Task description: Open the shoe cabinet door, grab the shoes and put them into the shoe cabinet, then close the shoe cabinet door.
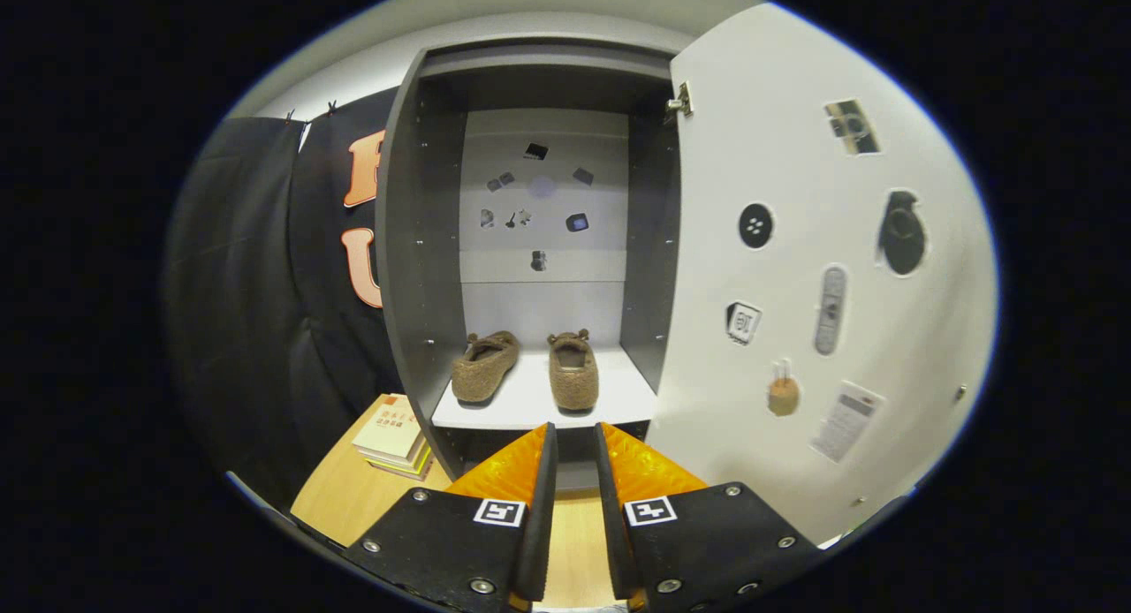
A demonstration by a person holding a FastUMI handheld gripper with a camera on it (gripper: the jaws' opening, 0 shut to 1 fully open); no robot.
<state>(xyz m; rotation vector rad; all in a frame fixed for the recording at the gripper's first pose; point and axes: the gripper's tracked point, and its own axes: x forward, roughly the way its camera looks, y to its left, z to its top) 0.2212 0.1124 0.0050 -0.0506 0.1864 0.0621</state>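
2 fuzzy brown shoes [526,368], 1 cabinet [422,268], 1 door [795,330] w/ 7 stickers [755,225], 1 book stack [395,436].

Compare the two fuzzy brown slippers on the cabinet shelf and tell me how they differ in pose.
The left fuzzy brown slipper lies angled, its toe turned leftward toward the cabinet's grey side panel; the right fuzzy brown slipper points straight out at the gripper. The left one sits near that panel; the right sits mid-shelf. Both share material, colour and the white shelf. The fingers are nearly closed, holding nothing.
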